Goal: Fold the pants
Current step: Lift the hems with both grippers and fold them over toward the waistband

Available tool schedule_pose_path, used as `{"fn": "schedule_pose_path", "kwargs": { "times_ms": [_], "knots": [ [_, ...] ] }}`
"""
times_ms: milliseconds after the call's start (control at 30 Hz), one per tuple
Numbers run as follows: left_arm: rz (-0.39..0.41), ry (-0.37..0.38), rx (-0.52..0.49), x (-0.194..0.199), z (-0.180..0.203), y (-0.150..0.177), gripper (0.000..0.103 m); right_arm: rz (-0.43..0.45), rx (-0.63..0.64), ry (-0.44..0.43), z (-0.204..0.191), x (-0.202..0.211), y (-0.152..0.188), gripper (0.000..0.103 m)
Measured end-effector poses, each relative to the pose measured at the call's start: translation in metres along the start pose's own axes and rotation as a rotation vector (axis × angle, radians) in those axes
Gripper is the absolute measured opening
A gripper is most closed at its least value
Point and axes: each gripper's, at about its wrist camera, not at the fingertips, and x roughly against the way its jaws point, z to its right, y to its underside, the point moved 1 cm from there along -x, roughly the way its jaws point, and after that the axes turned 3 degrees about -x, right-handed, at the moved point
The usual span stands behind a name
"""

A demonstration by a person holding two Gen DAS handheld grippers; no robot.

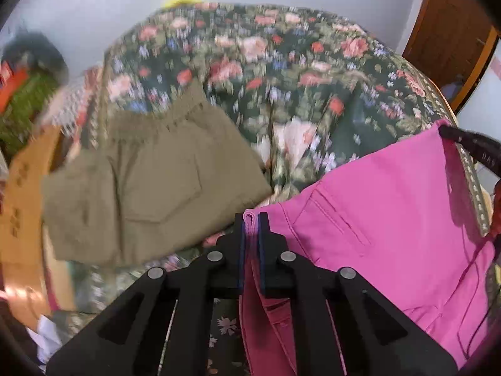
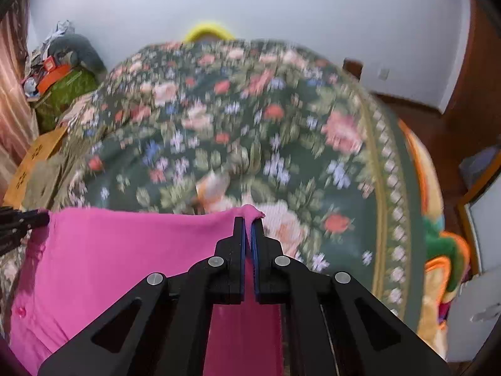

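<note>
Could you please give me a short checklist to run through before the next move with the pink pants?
1. Left tongs shut on the pink pants: ok, an edge is pinched between the pads.
2. Right tongs shut on the pants: ok, a corner pokes out past the tips.
3. Fabric between the two grips spread without bunching: ok, it spans flat.
4. Room on the bedspread ahead for laying down: ok.
5. Olive pants out of the way: ok, they lie off to the left.
6. Legs hanging untwisted: cannot tell, out of view.
</note>
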Motion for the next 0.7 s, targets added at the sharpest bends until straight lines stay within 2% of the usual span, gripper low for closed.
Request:
{"fn": "schedule_pose_path", "kwargs": {
  "times_ms": [200, 367, 533, 700],
  "knots": [
    [0.149, -0.044, -0.026, 0.051, -0.001, -0.031, 0.007, 0.131, -0.019, 0.012, 0.001, 0.042, -0.035, 0.003],
    [0.246, -0.016, -0.019, 0.092, -0.001, -0.047, 0.007, 0.235, -0.051, -0.030, 0.001, 0.089, -0.057, 0.003],
    [0.298, -0.003, -0.050, 0.121, 0.007, -0.031, 0.007, 0.276, -0.018, -0.058, -0.001, 0.129, -0.043, 0.003],
    [0.303, -0.010, -0.084, 0.141, 0.016, -0.001, 0.007, 0.294, 0.011, -0.077, -0.005, 0.160, -0.009, 0.003]
  ]
}}
